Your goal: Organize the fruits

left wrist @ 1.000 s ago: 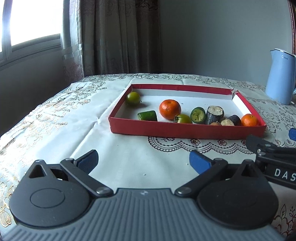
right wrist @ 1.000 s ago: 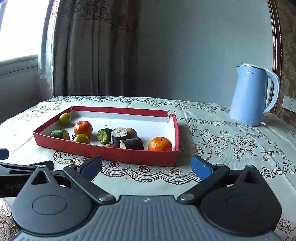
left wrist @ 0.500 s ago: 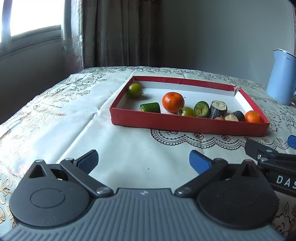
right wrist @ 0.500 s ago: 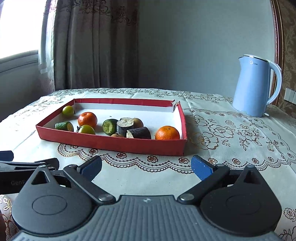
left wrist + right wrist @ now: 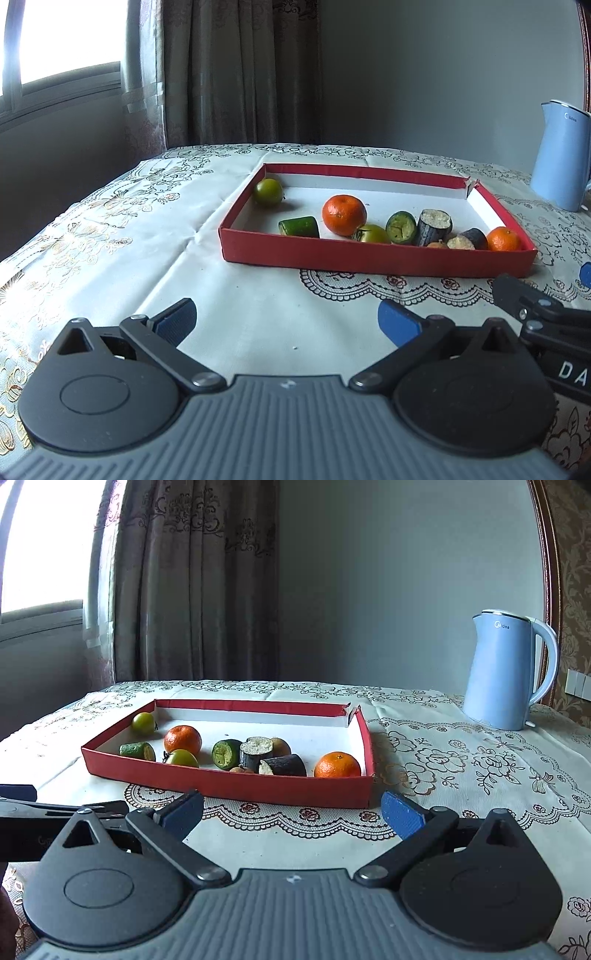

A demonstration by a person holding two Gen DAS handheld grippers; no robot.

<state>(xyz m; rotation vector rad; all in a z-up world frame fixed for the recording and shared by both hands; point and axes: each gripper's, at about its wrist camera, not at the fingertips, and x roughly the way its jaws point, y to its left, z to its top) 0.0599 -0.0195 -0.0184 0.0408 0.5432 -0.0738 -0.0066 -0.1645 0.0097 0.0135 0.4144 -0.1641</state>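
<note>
We record a table covered by a white floral tablecloth (image 5: 461, 760), its lace edging running along the near side of a shallow red tray (image 5: 229, 784) with a white floor that sits mid-table. A light blue electric kettle (image 5: 506, 672) stands upright at the far right, well apart from the tray. Brown patterned curtains (image 5: 195, 579) hang behind the table at the far left, beside a bright window. We hold the left gripper (image 5: 286, 320) low over the bare cloth near the tray's left end, jaws spread wide with nothing between the blue pads; the right gripper (image 5: 291, 810) sits likewise just near of the tray's front wall, jaws spread and empty. All the produce lies inside the tray. From the right-wrist view, a large orange (image 5: 183, 739) sits left of centre, and a second orange (image 5: 337, 765) rests in the near right corner. Between them we note an upright dark eggplant chunk (image 5: 256, 752) with a pale cut top, a second eggplant piece (image 5: 284, 766) lying on its side just near of it, and a cucumber piece (image 5: 226, 754) with its cut face toward us, touching the upright chunk. A second cucumber piece (image 5: 137, 750) lies near the left wall. A green tomato (image 5: 181, 757) sits just near of the large orange, and another small green fruit (image 5: 144, 722) sits alone in the far left corner. A brownish item behind the eggplant is too hidden to identify.
</note>
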